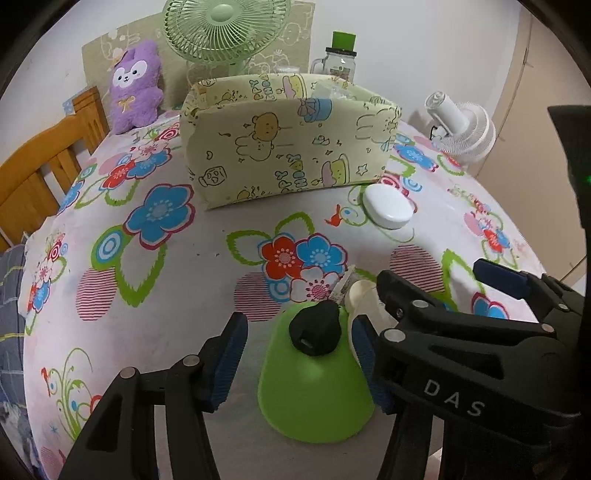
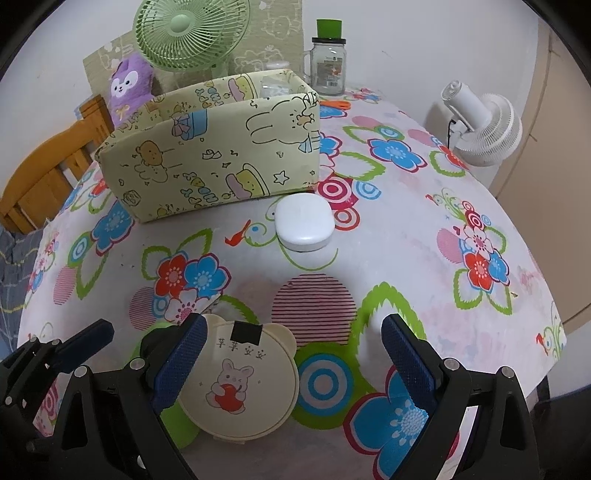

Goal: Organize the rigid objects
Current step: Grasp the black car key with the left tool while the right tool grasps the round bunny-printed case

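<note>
Two tools tilt downward (left (image 1: 295,363) straddling green cone (image 1: 314,391))

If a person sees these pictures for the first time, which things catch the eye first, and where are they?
The busy flower-print tablecloth fills both views. At the back stands a pale yellow cartoon-print box, with a green fan and a purple plush toy behind it. Up front, the left hand-held gripper straddles a bright green cone-shaped object, beside a cream bear-eared disc.
</note>
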### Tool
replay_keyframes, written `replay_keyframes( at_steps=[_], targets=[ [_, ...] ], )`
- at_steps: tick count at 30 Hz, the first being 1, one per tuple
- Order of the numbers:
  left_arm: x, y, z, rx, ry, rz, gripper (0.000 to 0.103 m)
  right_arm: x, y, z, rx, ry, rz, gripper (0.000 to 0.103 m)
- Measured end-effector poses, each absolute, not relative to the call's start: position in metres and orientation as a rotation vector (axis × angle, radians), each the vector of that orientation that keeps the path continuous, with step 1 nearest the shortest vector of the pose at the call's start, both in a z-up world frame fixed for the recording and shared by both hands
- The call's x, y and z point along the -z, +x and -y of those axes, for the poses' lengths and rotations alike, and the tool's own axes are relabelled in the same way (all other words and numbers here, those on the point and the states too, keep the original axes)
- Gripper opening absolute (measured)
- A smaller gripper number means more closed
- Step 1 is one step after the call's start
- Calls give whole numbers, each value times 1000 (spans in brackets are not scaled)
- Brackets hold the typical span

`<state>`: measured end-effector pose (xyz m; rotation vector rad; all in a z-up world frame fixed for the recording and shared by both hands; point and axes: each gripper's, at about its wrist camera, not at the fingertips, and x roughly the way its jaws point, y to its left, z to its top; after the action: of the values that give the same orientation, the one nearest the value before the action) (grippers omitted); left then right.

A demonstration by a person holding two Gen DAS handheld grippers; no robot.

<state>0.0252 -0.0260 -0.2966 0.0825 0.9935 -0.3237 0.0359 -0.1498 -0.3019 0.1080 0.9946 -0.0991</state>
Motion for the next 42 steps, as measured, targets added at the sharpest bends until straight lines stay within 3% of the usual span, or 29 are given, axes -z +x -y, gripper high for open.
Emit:
replay_keyframes(
  at_steps=[19, 25, 42],
  targets=[
    [309, 30, 37, 344, 116, -991, 51, 314, 36, 154, 138, 173, -1051, 97],
    [307, 31, 42, 368, 161, -971, 33, 313, 37, 154, 139, 210, -1055, 97],
    [306, 34, 11, 286, 134, -992, 33, 319, 42, 124, 112, 261, -1067, 97]
  ],
)
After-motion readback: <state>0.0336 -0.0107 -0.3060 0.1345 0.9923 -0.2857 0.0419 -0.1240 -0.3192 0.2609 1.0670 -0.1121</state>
